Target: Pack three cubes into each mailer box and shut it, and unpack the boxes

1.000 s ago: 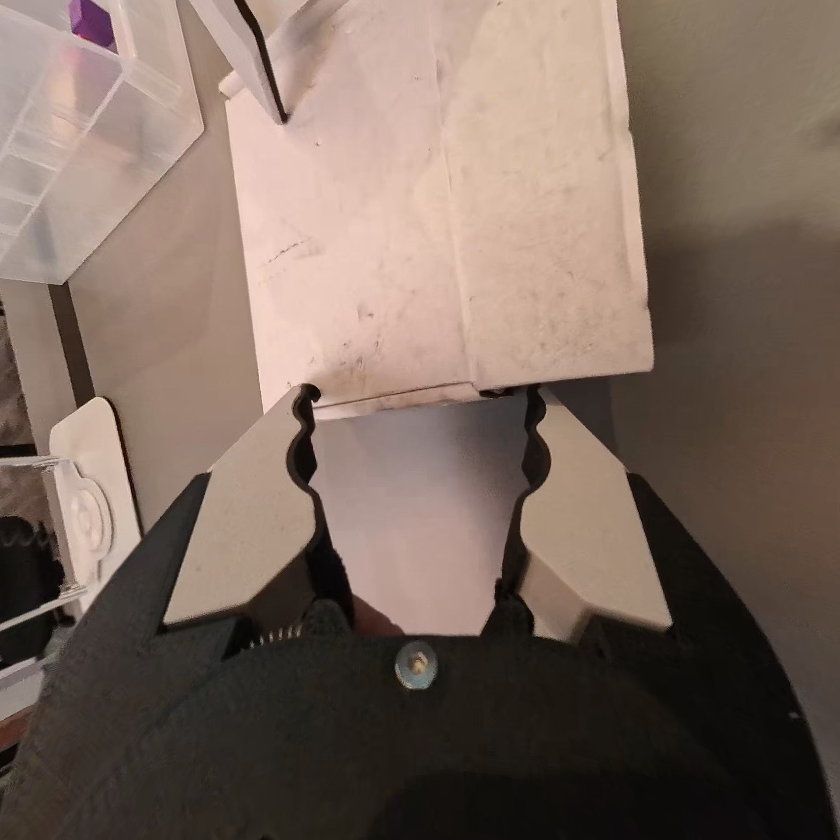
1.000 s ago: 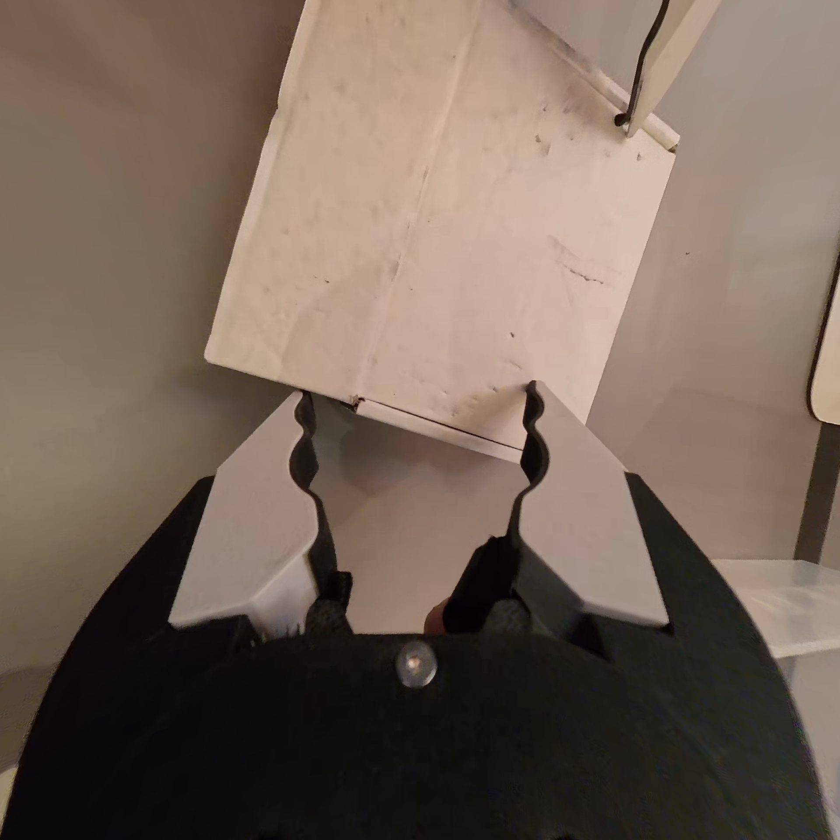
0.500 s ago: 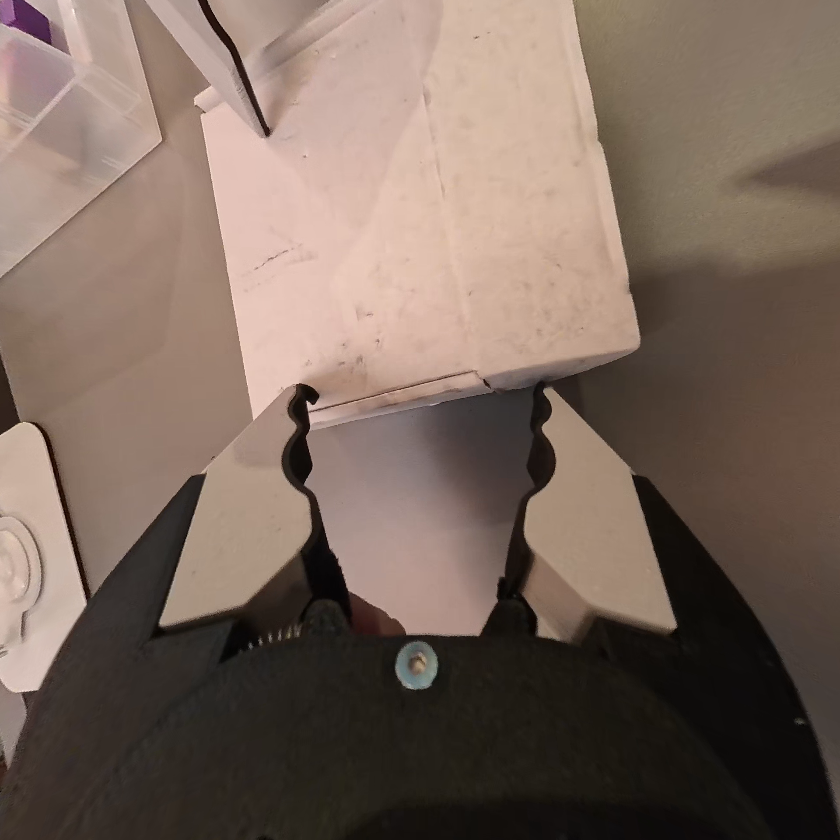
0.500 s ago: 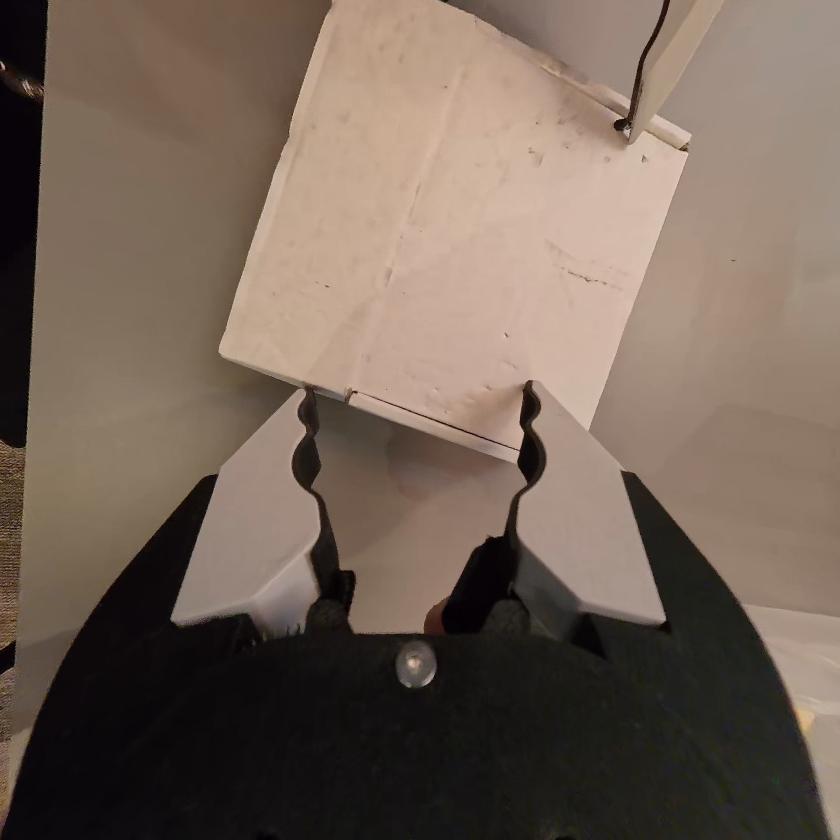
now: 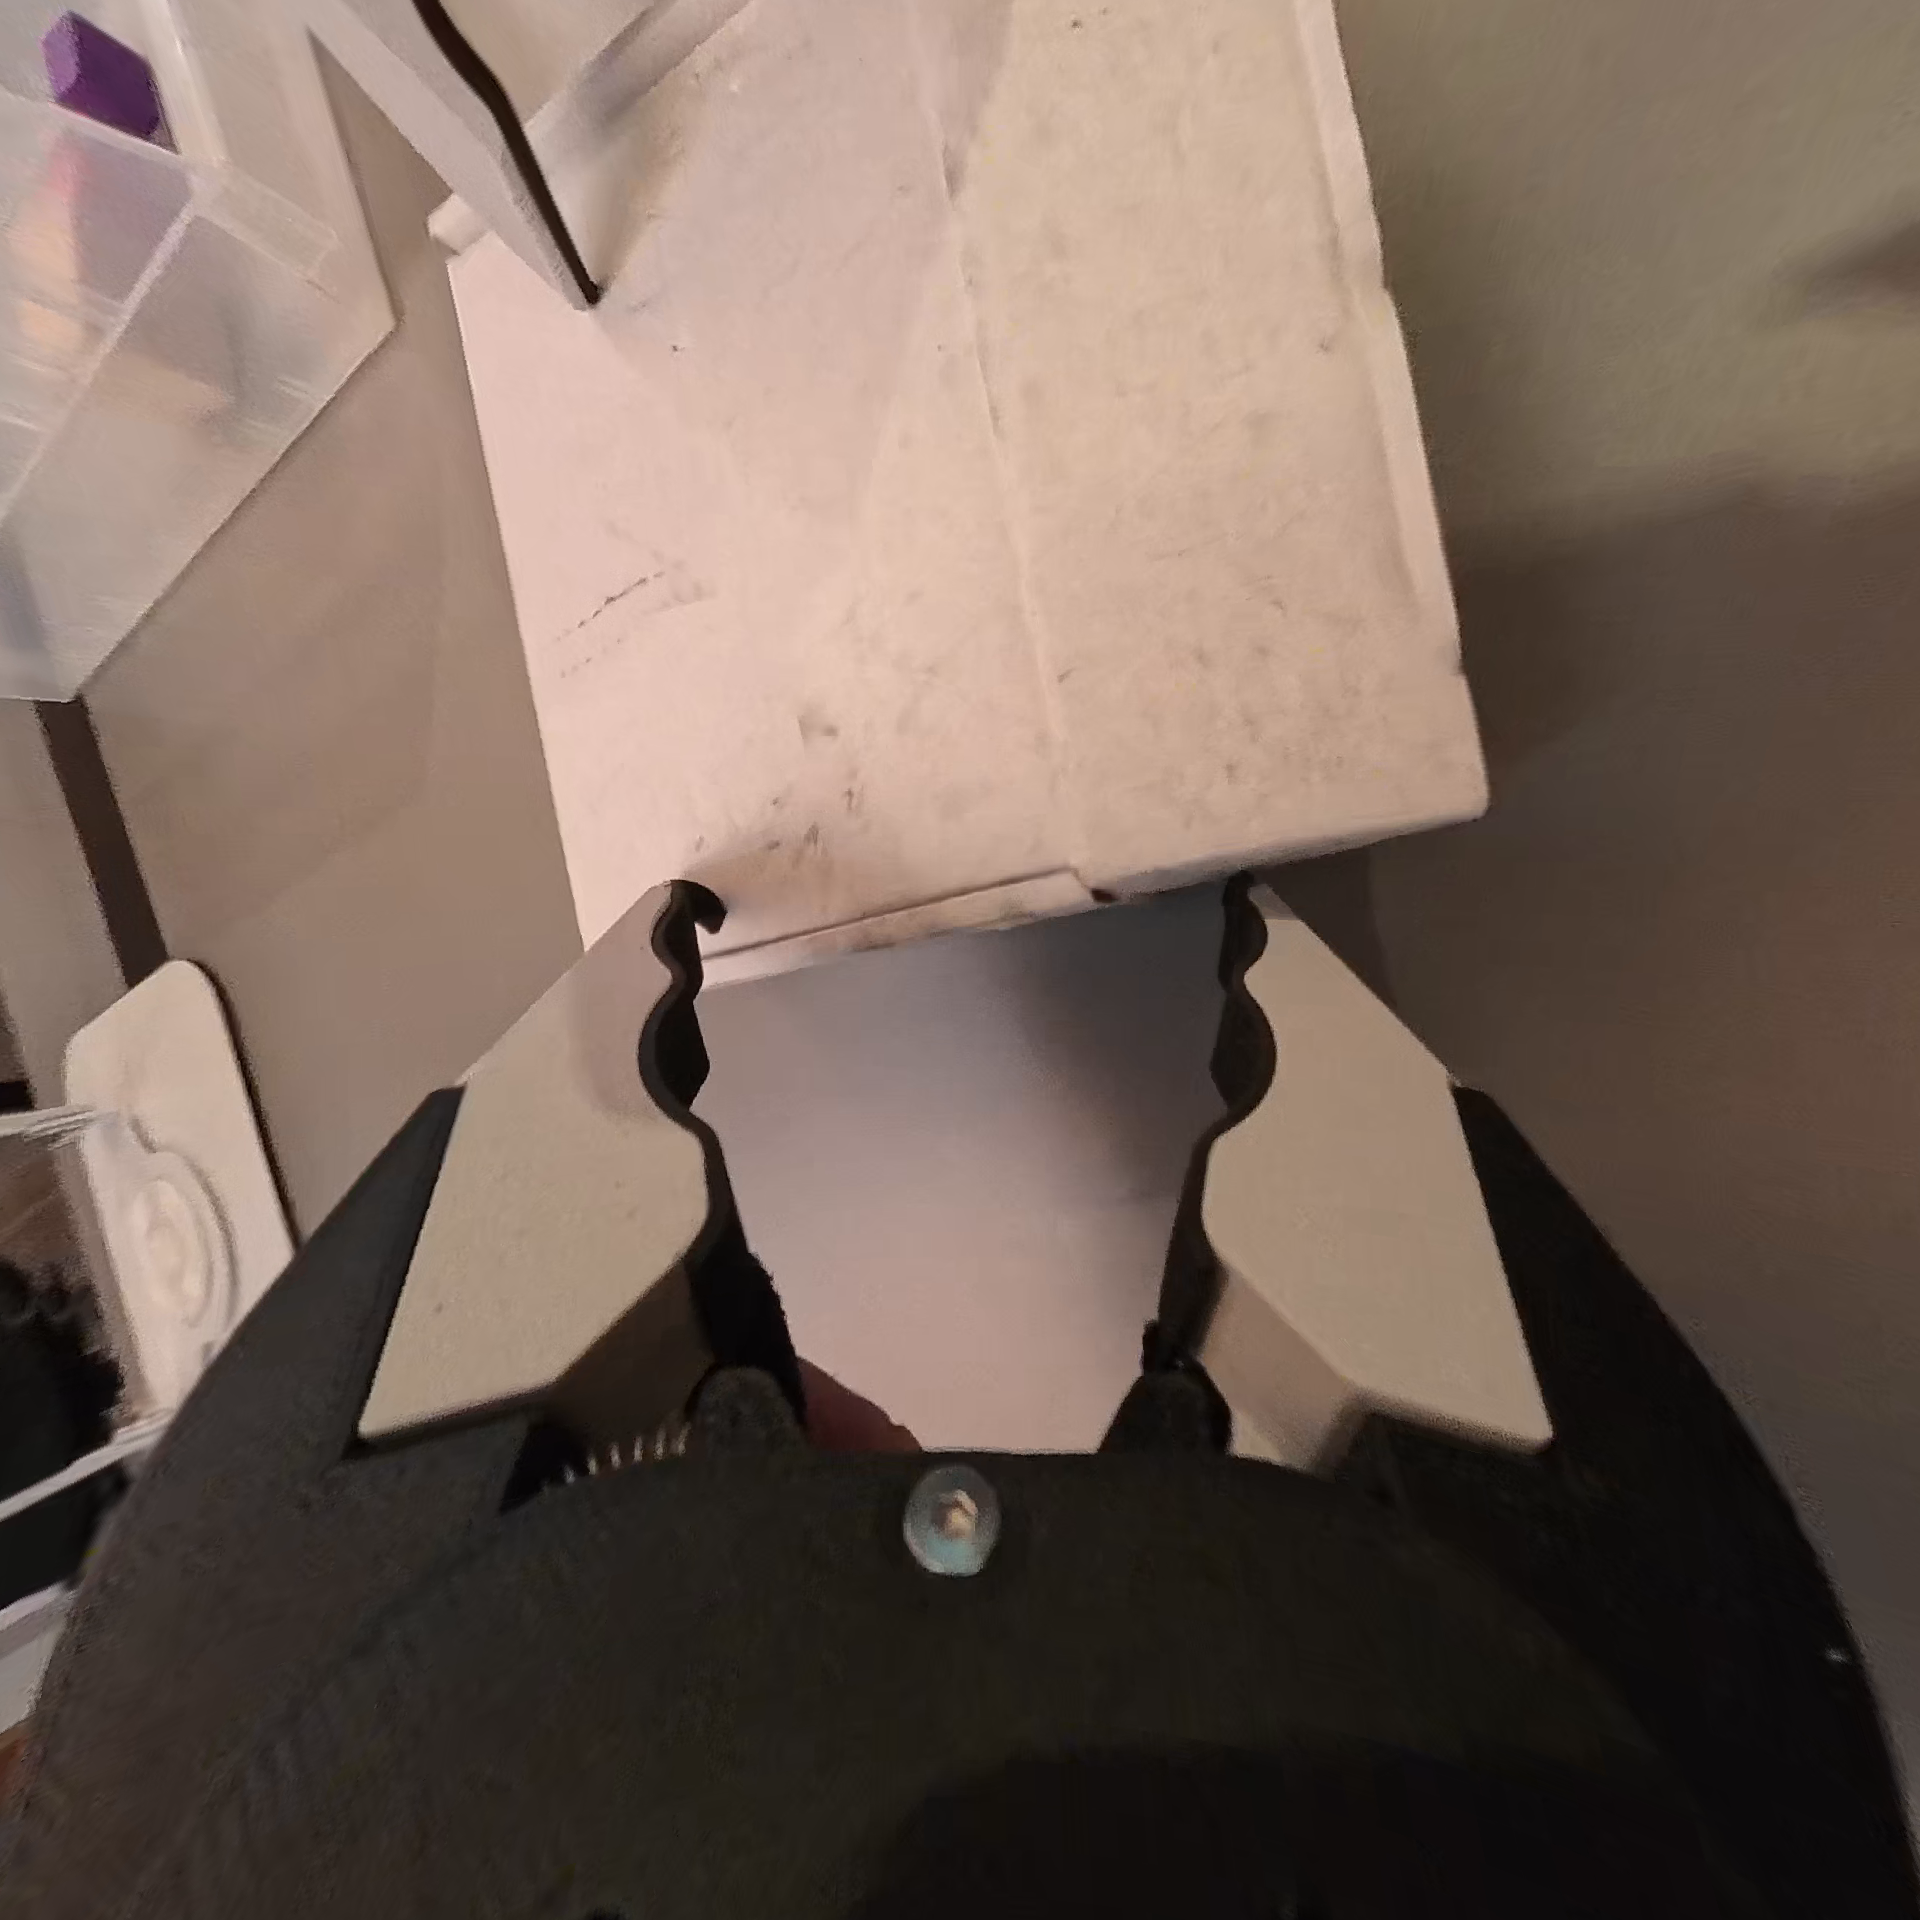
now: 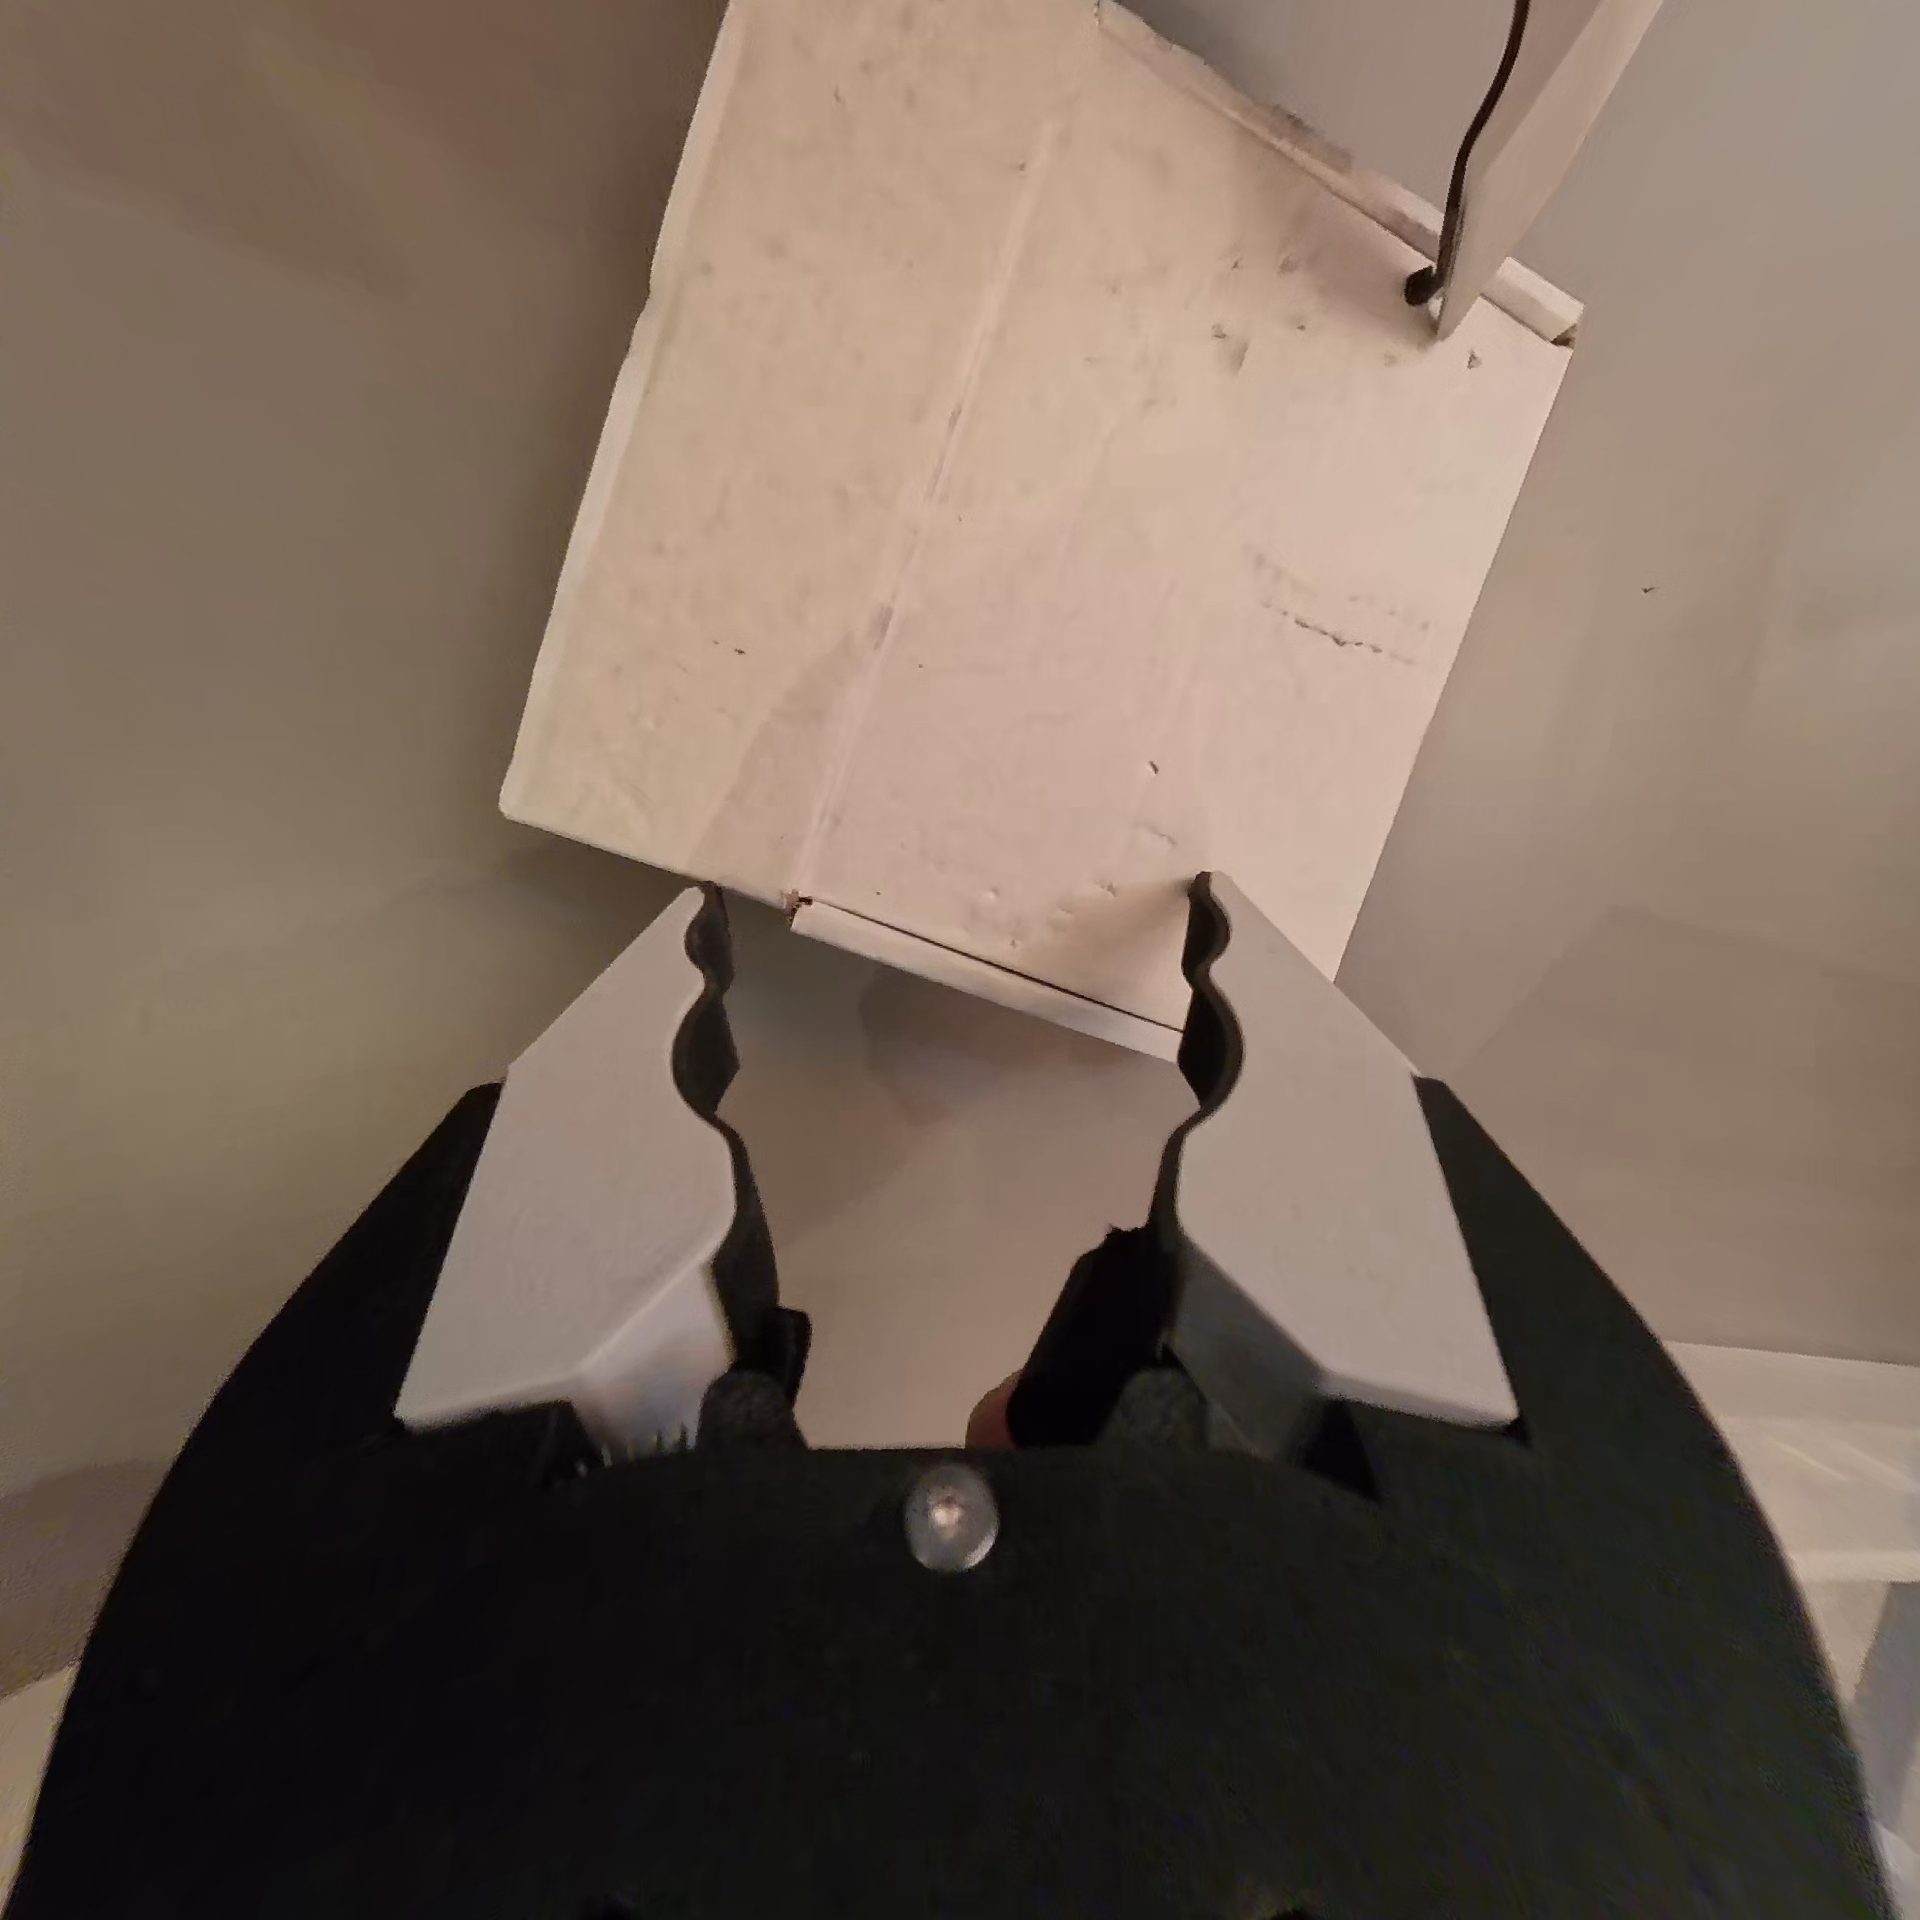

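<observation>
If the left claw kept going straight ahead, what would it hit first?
Probably the white mailer box: the open left claw already has its tips at the box's near edge, though their relative height is unclear.

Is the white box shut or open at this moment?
Shut. The lid of the white box lies flat over the top, and its front flap is tucked down along the near edge. Nothing inside is visible in either view.

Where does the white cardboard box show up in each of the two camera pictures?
Left wrist view: the white box fills the upper middle, just beyond the open left gripper.
Right wrist view: upper middle, tilted, beyond the open right gripper.
Shared landmark: the dark scuff line on its lid.
</observation>
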`<move>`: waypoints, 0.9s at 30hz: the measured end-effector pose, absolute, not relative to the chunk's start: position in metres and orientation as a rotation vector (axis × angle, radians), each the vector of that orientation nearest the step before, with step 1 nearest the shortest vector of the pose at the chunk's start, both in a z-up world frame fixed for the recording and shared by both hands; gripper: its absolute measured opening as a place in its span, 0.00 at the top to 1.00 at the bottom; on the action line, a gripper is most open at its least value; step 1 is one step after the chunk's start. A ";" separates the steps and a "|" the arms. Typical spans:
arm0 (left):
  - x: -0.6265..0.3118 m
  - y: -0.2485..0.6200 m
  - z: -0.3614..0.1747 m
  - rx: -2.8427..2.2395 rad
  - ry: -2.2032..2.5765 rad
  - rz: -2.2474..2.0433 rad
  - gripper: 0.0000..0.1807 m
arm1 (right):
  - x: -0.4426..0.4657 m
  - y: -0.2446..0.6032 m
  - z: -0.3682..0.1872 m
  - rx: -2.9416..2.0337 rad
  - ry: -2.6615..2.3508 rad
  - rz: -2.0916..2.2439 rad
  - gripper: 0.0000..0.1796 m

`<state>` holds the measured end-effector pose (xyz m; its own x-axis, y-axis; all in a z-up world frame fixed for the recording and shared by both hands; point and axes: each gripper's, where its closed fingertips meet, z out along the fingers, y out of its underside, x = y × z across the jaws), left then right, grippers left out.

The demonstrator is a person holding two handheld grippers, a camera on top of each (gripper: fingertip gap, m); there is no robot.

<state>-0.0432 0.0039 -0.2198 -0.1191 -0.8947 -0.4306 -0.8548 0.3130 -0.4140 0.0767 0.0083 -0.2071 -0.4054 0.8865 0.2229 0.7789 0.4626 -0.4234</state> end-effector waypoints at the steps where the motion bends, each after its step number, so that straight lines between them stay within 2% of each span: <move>1: -0.042 0.004 -0.222 -1.533 1.958 -0.049 0.45 | 0.077 0.009 -0.208 -1.386 -2.295 0.331 0.52; 17: -0.041 0.004 -0.224 -1.531 1.921 -0.029 0.44 | 0.078 0.012 -0.214 -1.310 -2.292 0.111 0.54; 27: -0.041 -0.011 -0.218 -1.608 1.935 -0.352 0.34 | 0.078 0.008 -0.209 -1.369 -2.307 0.307 0.51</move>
<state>-0.0409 -0.0113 -0.2183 -0.0935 -0.9582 -0.2705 -0.8013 0.2337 -0.5508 0.0777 0.0082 -0.2093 -0.4149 0.8734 0.2550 0.7764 0.4860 -0.4014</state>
